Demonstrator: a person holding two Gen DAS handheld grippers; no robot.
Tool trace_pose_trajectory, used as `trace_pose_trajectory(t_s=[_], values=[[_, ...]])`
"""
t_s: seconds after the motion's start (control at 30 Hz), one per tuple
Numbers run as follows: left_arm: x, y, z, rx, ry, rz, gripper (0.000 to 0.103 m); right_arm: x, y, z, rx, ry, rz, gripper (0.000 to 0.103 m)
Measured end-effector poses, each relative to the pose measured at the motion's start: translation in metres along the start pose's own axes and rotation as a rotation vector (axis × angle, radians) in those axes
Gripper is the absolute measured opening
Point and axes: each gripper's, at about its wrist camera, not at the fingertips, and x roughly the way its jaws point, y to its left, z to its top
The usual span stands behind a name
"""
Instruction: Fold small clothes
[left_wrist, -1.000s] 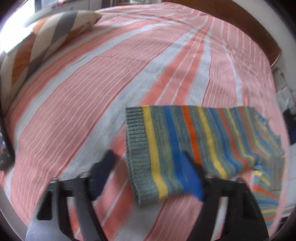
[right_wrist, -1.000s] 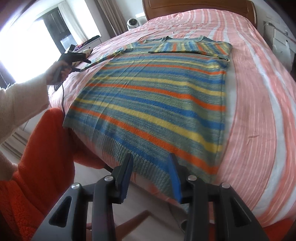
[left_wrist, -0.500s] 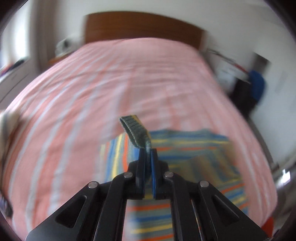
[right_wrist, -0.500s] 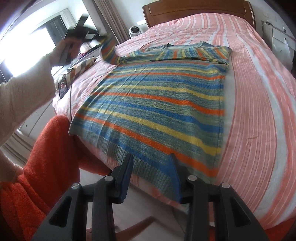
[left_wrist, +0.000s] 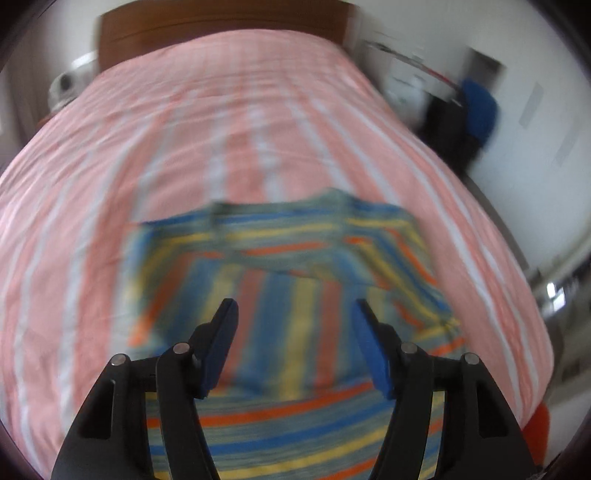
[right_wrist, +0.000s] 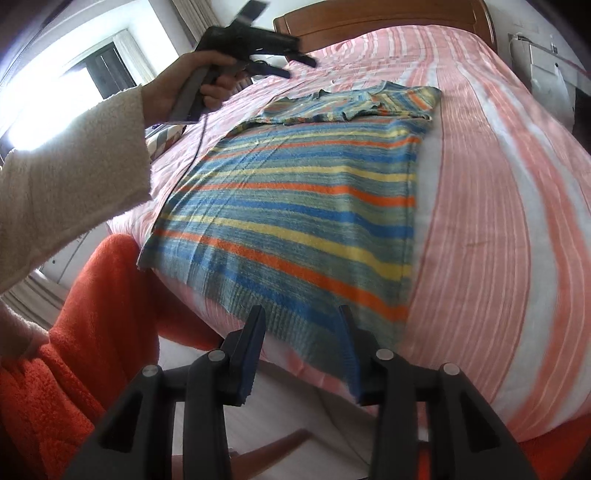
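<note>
A bed (right_wrist: 498, 184) covered in pink-and-white stripes is backed by a wooden headboard (right_wrist: 388, 18); a bright window (right_wrist: 92, 74) is seen beside it.

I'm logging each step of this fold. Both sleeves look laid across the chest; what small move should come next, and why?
Probably close the right gripper on the sweater hem. Its jaws stand open around the ribbed hem at the bed edge, while both sleeves lie folded across the chest and the left gripper hangs open and empty above. A bottom-up fold looks next.
</note>
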Motion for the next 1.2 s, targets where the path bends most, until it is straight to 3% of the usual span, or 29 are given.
trace_pose_trajectory(t_s=[0.13, 0.23, 0.33, 0.37, 0.4, 0.43, 0.5, 0.57, 0.63, 0.7, 0.8, 0.87, 0.93, 1.03, 1.13, 1.17, 1.2], values=[[-0.005, 0.081, -0.006, -0.16, 0.007, 0.101, 0.068, 0.005, -0.006, 0.004, 0.021, 0.0, 0.015, 0.04], [0.018, 0.108, -0.024, -0.262, 0.106, 0.012, 0.068, 0.01, -0.005, 0.006, 0.019, 0.004, 0.019, 0.04], [0.034, 0.106, -0.035, -0.257, 0.151, -0.014, 0.068, 0.015, 0.0, 0.004, -0.001, 0.028, 0.012, 0.04], [0.038, 0.101, -0.038, -0.237, 0.151, -0.025, 0.063, 0.017, 0.002, 0.003, -0.01, 0.037, 0.006, 0.04], [0.04, 0.096, -0.041, -0.216, 0.144, -0.042, 0.05, 0.018, 0.003, 0.002, -0.015, 0.04, 0.004, 0.04], [0.04, 0.089, -0.043, -0.191, 0.139, -0.035, 0.003, 0.019, 0.004, 0.002, -0.022, 0.045, -0.002, 0.04], [0.035, 0.088, -0.047, -0.156, 0.113, 0.066, 0.004, 0.021, 0.005, 0.003, -0.026, 0.05, -0.007, 0.04], [0.029, 0.105, -0.048, -0.201, 0.079, 0.149, 0.004, 0.022, 0.006, 0.003, -0.029, 0.051, -0.012, 0.04], [0.026, 0.132, -0.054, -0.299, 0.073, 0.131, 0.004, 0.021, 0.005, 0.002, -0.029, 0.049, -0.011, 0.04], [0.029, 0.136, -0.059, -0.286, 0.098, 0.117, 0.006, 0.022, 0.003, 0.002, -0.026, 0.051, -0.008, 0.04], [0.022, 0.128, -0.055, -0.235, 0.108, 0.152, 0.022, 0.023, 0.0, 0.001, -0.017, 0.059, 0.006, 0.04], [0.009, 0.13, -0.042, -0.26, 0.046, 0.144, 0.052, 0.022, 0.0, 0.001, -0.015, 0.057, 0.011, 0.04], [0.005, 0.131, -0.027, -0.267, 0.009, 0.153, 0.062, 0.022, -0.001, 0.001, -0.011, 0.056, 0.015, 0.04], [0.021, 0.13, -0.003, -0.235, 0.035, 0.129, 0.062, 0.023, -0.002, 0.001, -0.006, 0.059, 0.017, 0.04], [0.052, 0.126, 0.01, -0.197, 0.12, 0.144, 0.059, 0.024, -0.002, 0.0, -0.007, 0.064, 0.014, 0.04], [0.061, 0.125, 0.01, -0.19, 0.139, 0.134, 0.043, 0.025, -0.003, 0.001, -0.007, 0.066, 0.013, 0.04], [0.067, 0.123, 0.01, -0.178, 0.139, 0.128, 0.017, 0.025, -0.003, 0.001, -0.007, 0.067, 0.013, 0.04]])
